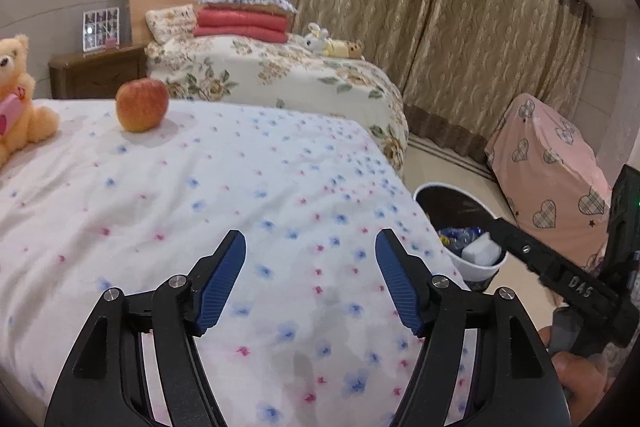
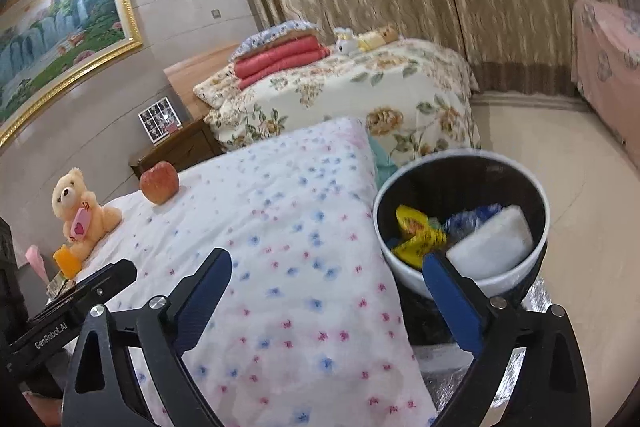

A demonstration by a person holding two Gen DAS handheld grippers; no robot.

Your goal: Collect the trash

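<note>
While both of my tools hang over the bed (image 1: 248, 187), nothing sits between either pair of blue pads. My left hand-held gripper (image 1: 310, 279) is released, jaws apart above the flowered sheet, and my right hand-held gripper (image 2: 328, 291) is spread wider, one finger over the sheet and the other over the rim of the waste bin (image 2: 460, 211).

That bin stands on the floor just beside the bed's corner, I judge so that rubbish can be dropped straight off the edge. It already holds a yellow wrapper (image 2: 418, 233), a crumpled blue-and-white packet (image 2: 476, 219) and a white pad-like piece (image 2: 490, 243); the print on the wrapper is too blurred to read.

Left on the sheet are an apple (image 1: 142, 105) and a teddy bear (image 2: 82, 211) hugging a pink heart, with an orange object (image 2: 68, 261) just beside it. These look like belongings rather than litter, so I judge the collecting to be nearly done.

Readable writing: "GenRobot.AI" on the left tool's body in my right view, and "DAS" on the right tool's body in my left view
</note>
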